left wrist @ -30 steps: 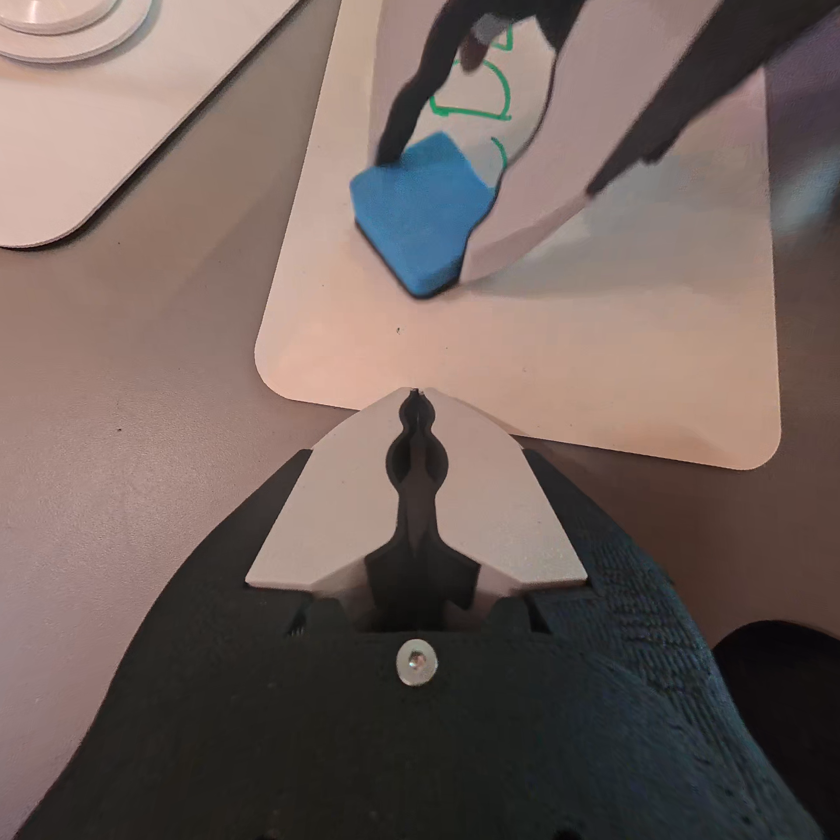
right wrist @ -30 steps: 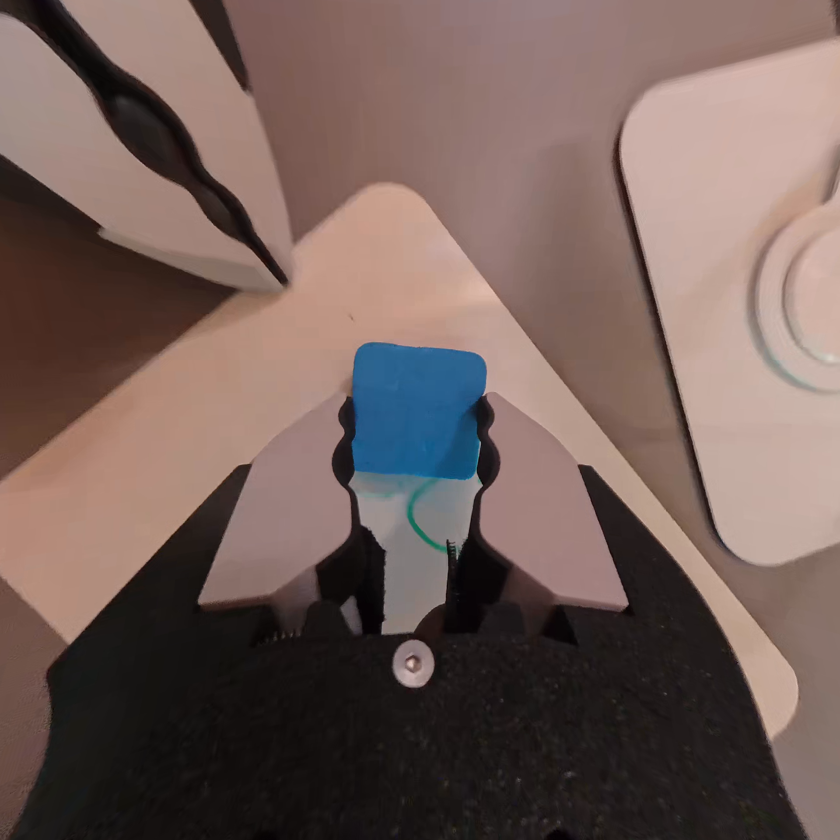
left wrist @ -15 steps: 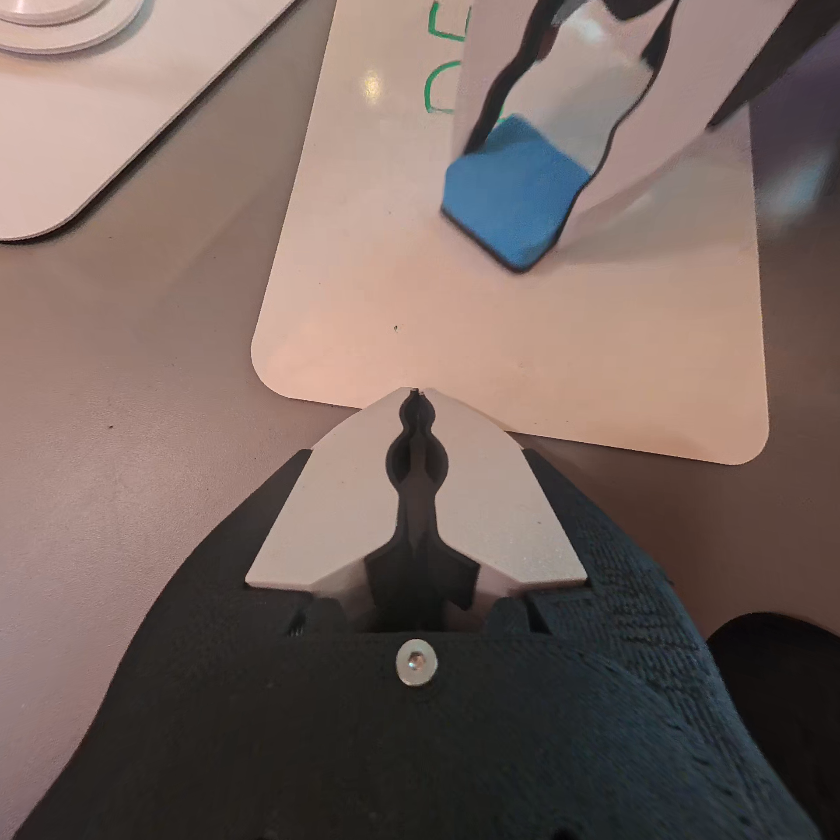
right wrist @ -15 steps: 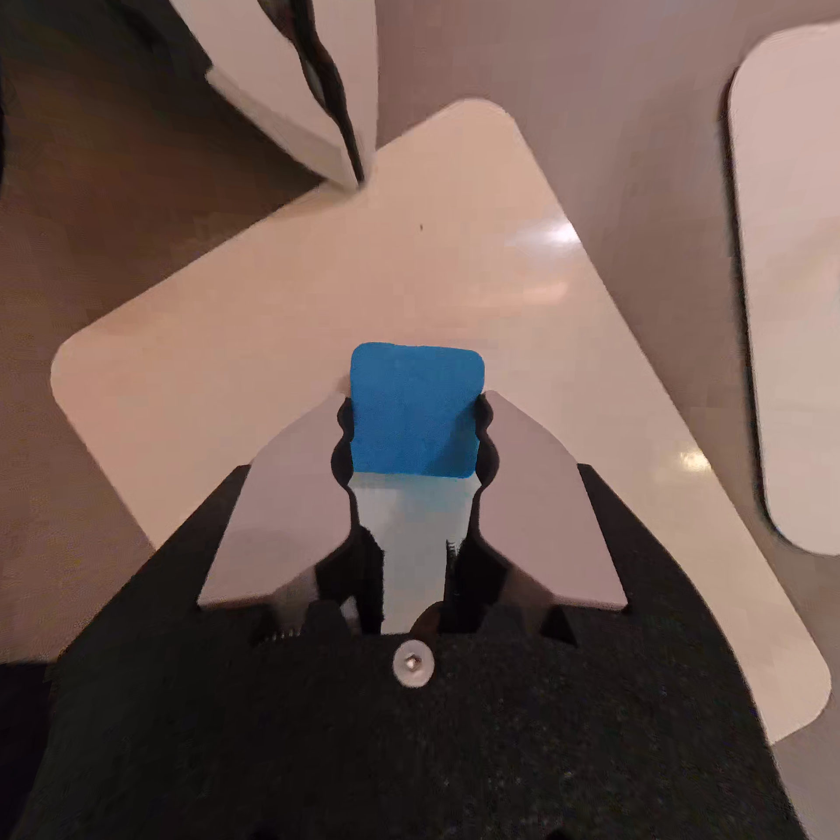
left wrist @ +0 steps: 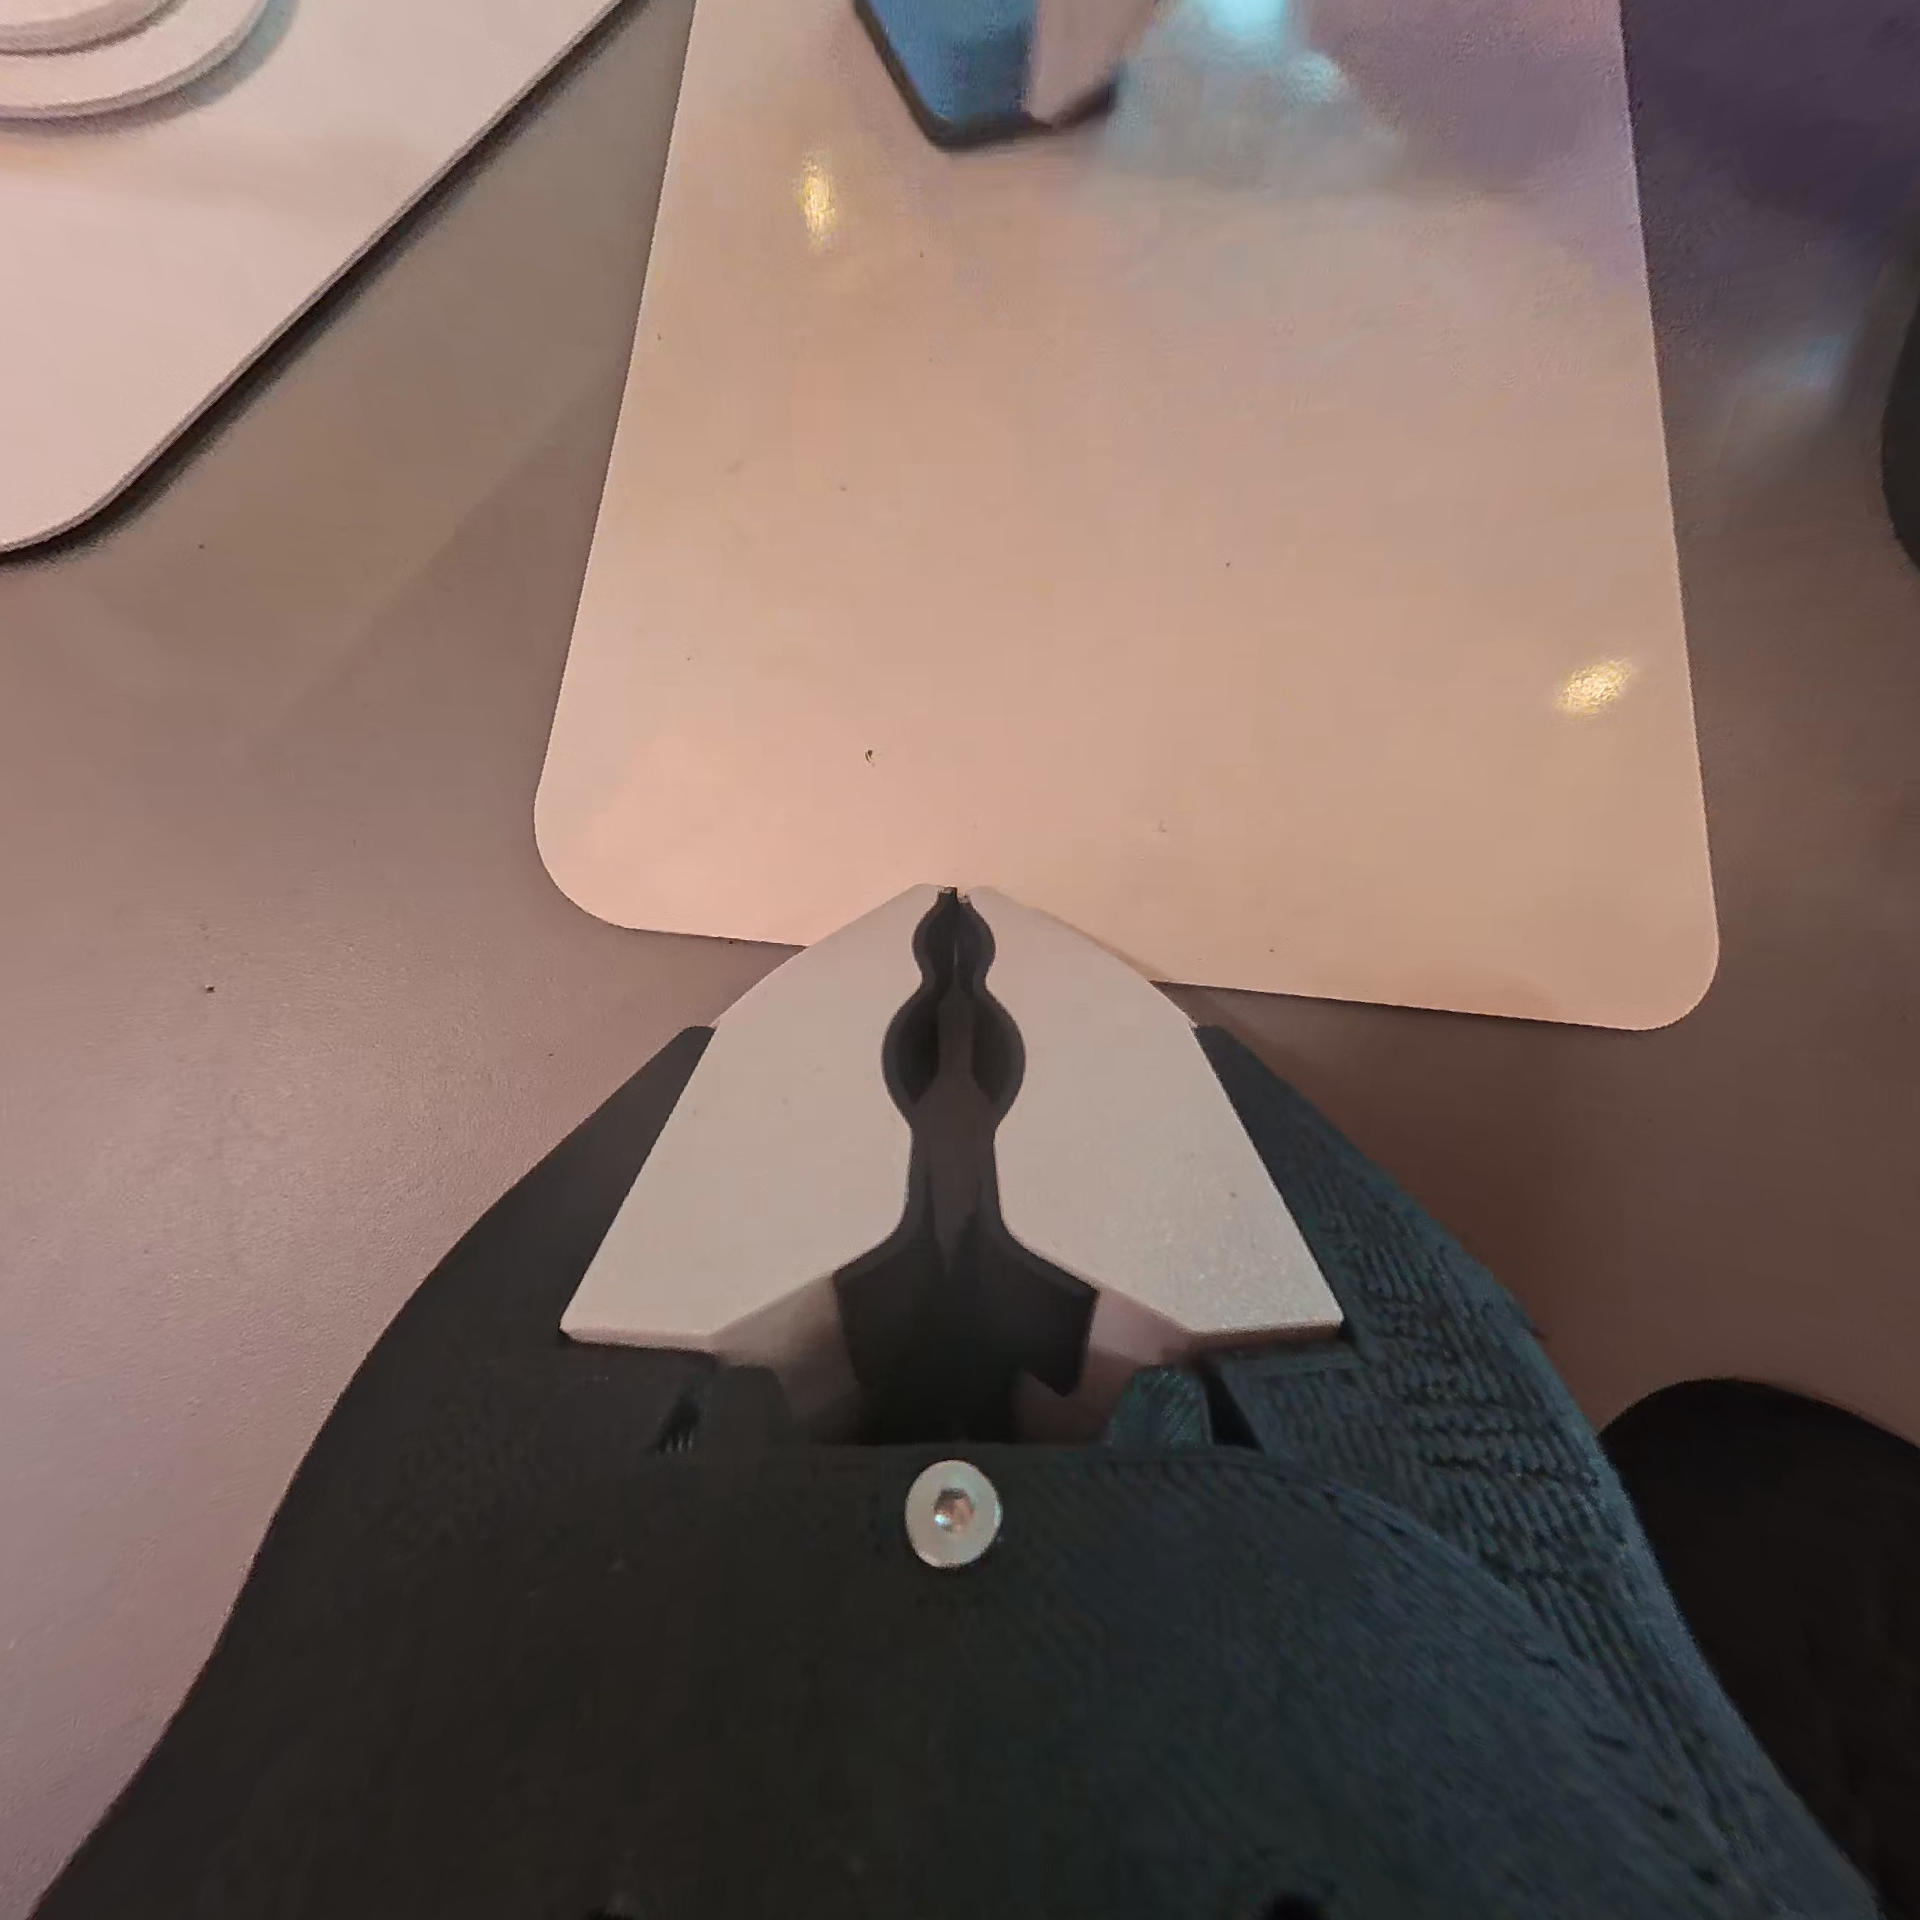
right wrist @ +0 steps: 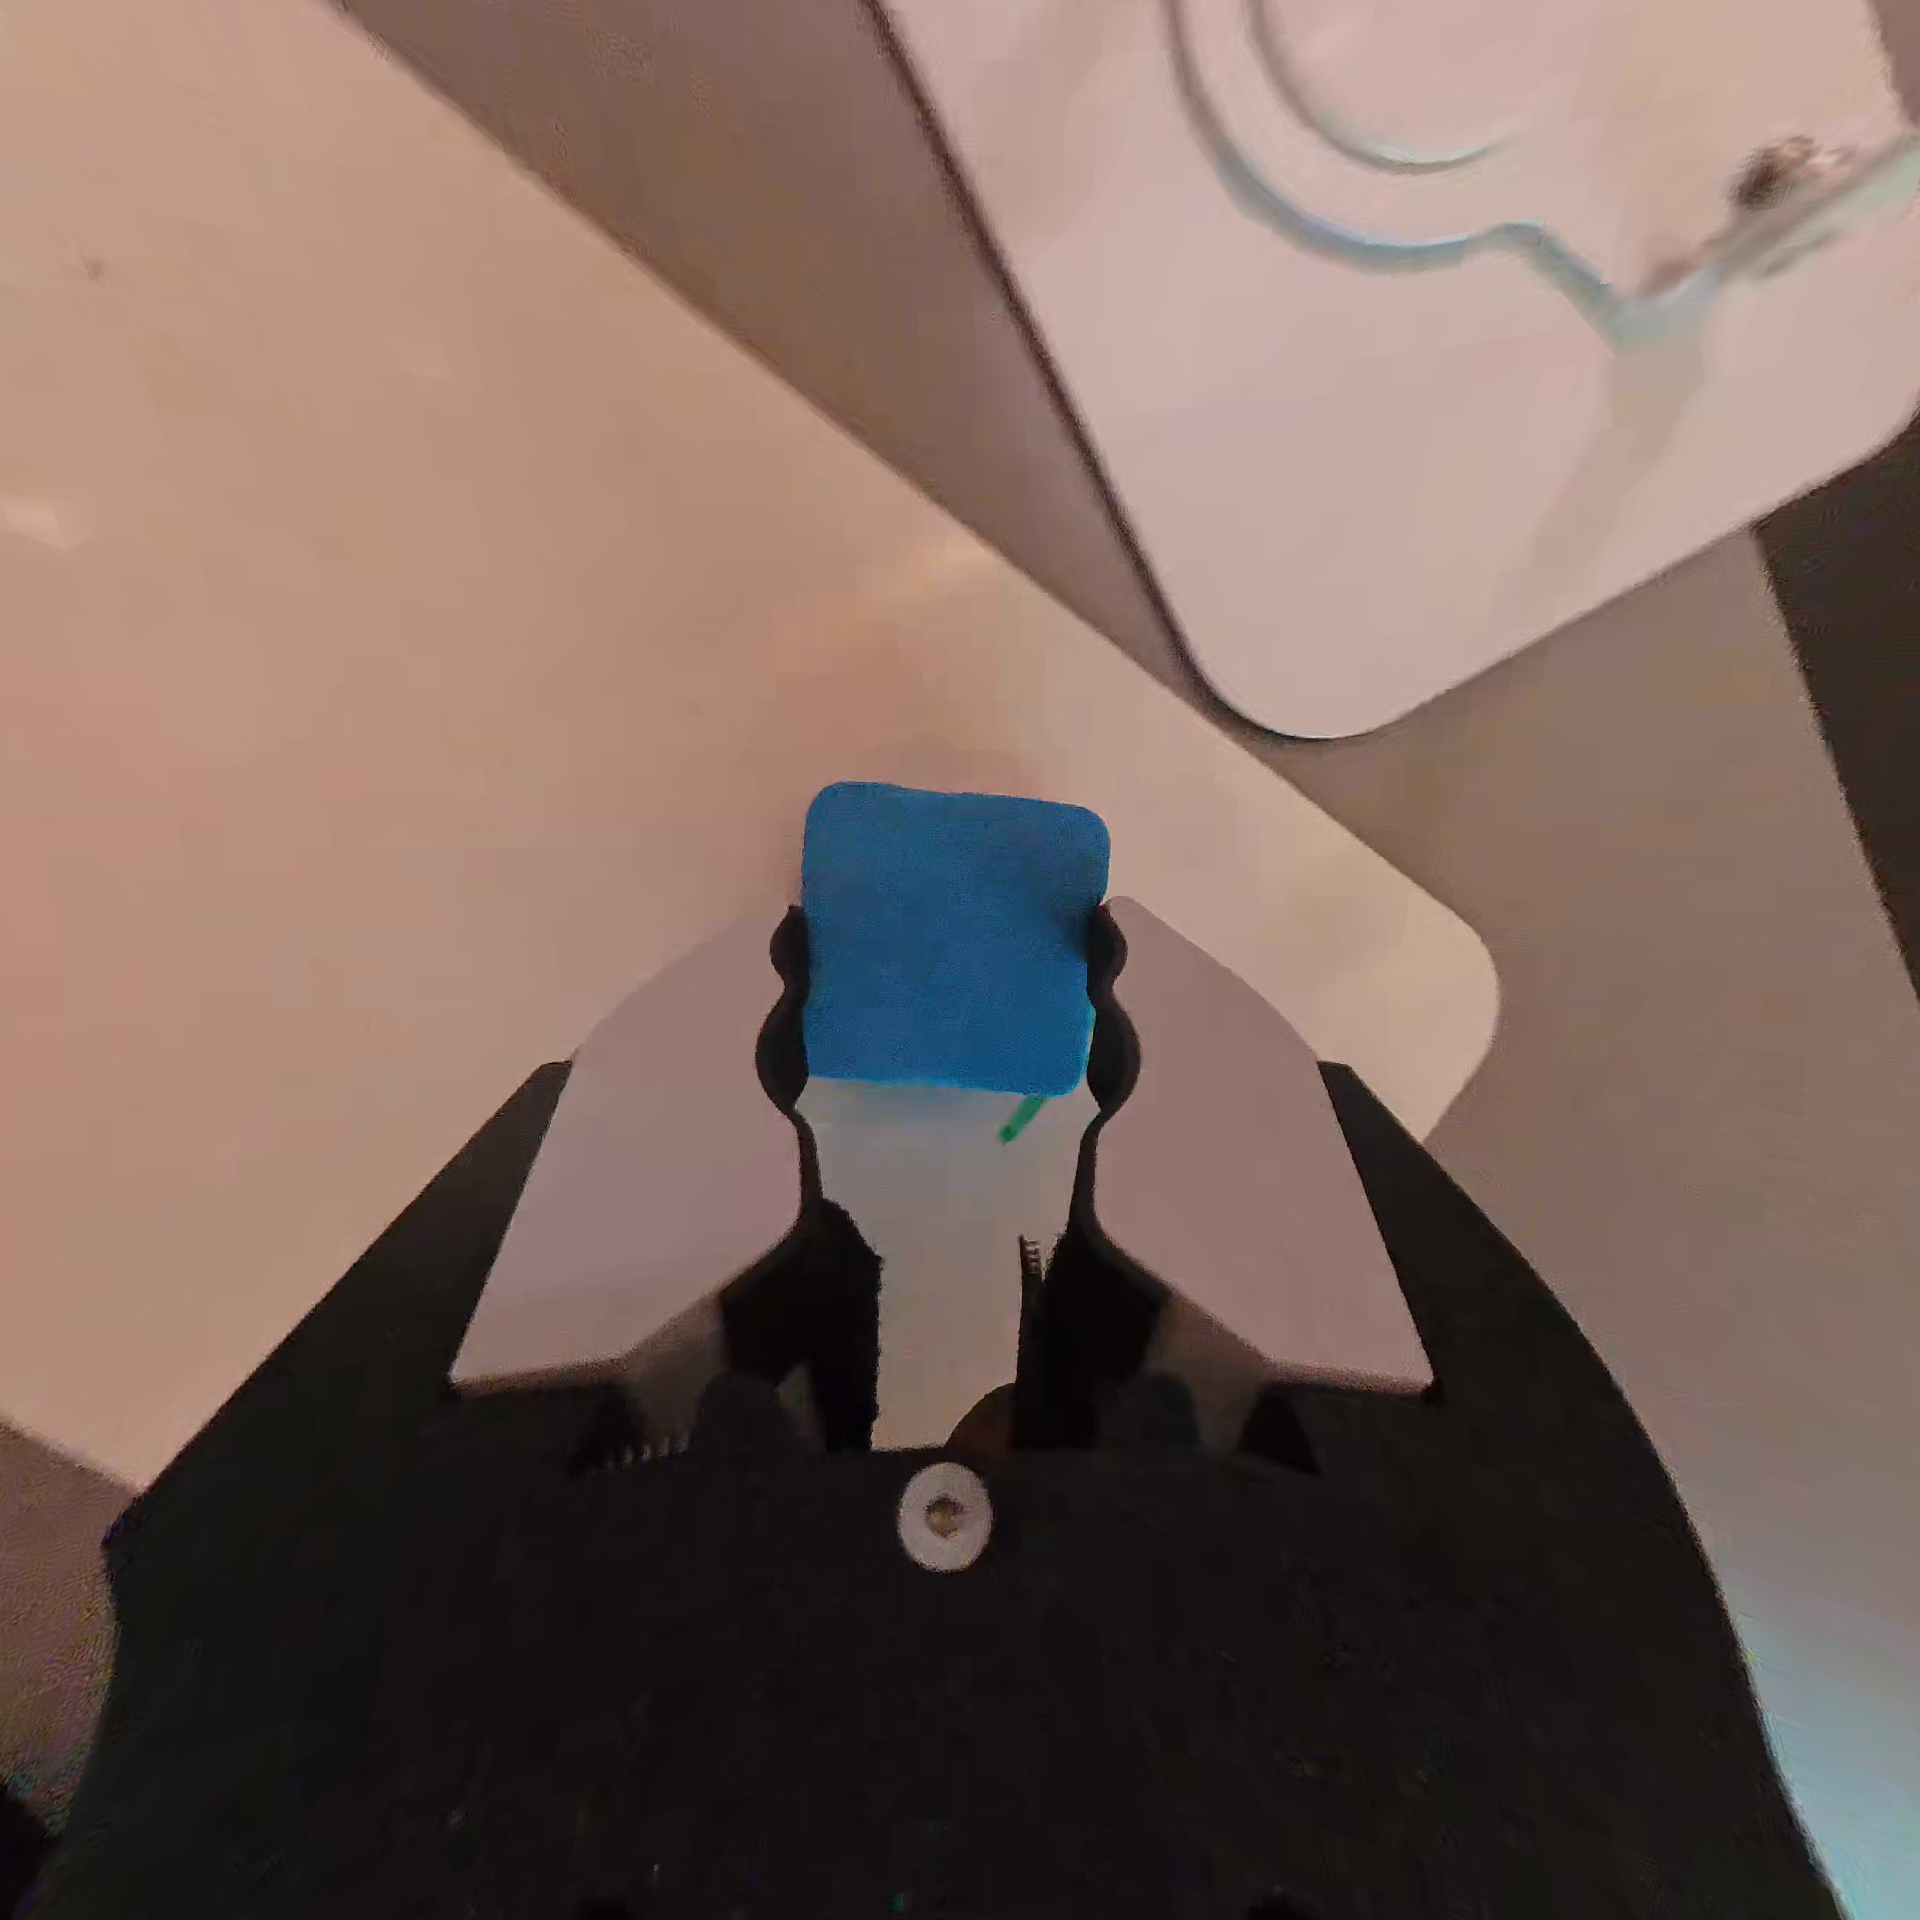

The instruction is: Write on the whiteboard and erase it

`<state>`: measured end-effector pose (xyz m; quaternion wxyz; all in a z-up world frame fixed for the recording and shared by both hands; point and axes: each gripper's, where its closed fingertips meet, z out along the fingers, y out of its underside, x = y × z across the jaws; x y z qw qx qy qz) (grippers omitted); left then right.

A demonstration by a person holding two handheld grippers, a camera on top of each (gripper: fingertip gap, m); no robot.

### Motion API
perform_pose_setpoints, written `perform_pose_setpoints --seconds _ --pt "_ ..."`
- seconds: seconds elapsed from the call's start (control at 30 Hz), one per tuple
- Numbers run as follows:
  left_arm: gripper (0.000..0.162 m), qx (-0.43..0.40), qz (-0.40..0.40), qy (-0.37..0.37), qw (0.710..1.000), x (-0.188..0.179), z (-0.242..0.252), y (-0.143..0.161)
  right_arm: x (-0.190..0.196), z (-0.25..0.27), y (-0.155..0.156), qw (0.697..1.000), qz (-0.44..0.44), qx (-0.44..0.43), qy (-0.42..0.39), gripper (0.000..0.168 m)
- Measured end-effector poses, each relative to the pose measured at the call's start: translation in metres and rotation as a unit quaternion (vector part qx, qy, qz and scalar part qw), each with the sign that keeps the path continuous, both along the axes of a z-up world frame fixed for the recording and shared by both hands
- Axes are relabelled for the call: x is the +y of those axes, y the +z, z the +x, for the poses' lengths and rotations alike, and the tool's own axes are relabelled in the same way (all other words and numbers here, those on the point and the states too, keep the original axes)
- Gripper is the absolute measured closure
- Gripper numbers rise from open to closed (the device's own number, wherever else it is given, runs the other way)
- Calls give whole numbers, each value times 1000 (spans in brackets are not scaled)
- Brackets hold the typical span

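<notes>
A small white whiteboard [left wrist: 1122, 540] lies flat on the brown table. My left gripper [left wrist: 951, 894] is shut and empty, its tip touching the board's near edge. My right gripper [right wrist: 948, 935] is shut on a blue square eraser [right wrist: 951, 945] and holds it flat on the whiteboard [right wrist: 416, 623] near a rounded corner. A short green marker stroke [right wrist: 1020, 1120] shows just behind the eraser. In the left wrist view the eraser [left wrist: 961, 62] and the right gripper's fingers [left wrist: 1070, 62] sit blurred at the board's far end.
A second white board [left wrist: 187, 270] with a round white base [left wrist: 104, 52] on it lies to the left on the brown table [left wrist: 260, 935]. It also shows in the right wrist view [right wrist: 1455, 364]. A dark object [left wrist: 1901, 416] sits at the right edge. My right fingertips sit around 20 cm from my left ones.
The right gripper has swept the eraser across the board to its far end. The green marks seen a second ago are gone, except one short stroke. The left gripper has stayed put.
</notes>
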<state>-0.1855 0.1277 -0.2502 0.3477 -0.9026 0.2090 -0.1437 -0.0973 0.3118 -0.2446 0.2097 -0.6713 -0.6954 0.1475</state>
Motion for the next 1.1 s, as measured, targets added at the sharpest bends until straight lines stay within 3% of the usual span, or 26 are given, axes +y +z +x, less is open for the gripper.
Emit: perform_pose_setpoints --seconds 0.03,0.1,0.17,0.2,0.23,0.33,0.4,0.47,0.57,0.6,0.63,0.77,0.83,0.97,1.0,1.03,1.1 --pt "160 2 0 -1 1000 0 0 0 5 -9 1 999 15 23 -24 116" --pt "161 -3 -1 0 1000 0 0 0 -17 -30 3 996 46 70 8 116" --pt "161 -6 -1 0 1000 0 0 0 -64 -32 1 992 -20 77 93 116" --pt "161 -6 -2 0 1000 0 0 0 -66 -22 1 991 -39 67 106 116" --pt "160 -5 -2 0 1000 0 0 0 -56 -8 1 992 -49 50 100 116" --pt "160 1 0 -1 1000 0 0 0 40 36 -1 997 6 17 -79 116" --pt "161 3 2 -2 1000 0 0 0 68 39 -1 986 8 44 -160 116" --pt "161 0 8 -2 1000 1 1 0 55 19 1 987 48 67 -137 116" --pt "161 1 6 -3 1000 1 1 0 -20 -22 0 996 -16 87 -12 116" --pt "161 -1 5 -2 1000 0 1 0 -24 -20 0 998 0 67 11 116" --pt "161 -3 5 -2 1000 0 1 0 -17 -14 -1 998 -11 58 2 116" --pt "161 4 5 -1 1000 0 1 0 79 46 -2 973 8 66 -222 116" --pt "160 6 3 -1 1000 0 1 0 72 48 -1 971 27 65 -226 116" --pt "161 8 3 1 1000 0 1 0 -41 5 0 996 0 75 -42 116" --pt "161 9 3 1 1000 0 1 0 -48 10 0 998 -1 66 -23 116" --pt "161 8 2 2 1000 -1 1 0 -38 19 0 997 -10 68 -40 116" --pt "160 14 -4 4 1000 -3 -3 0 22 55 -1 984 6 67 -163 116"
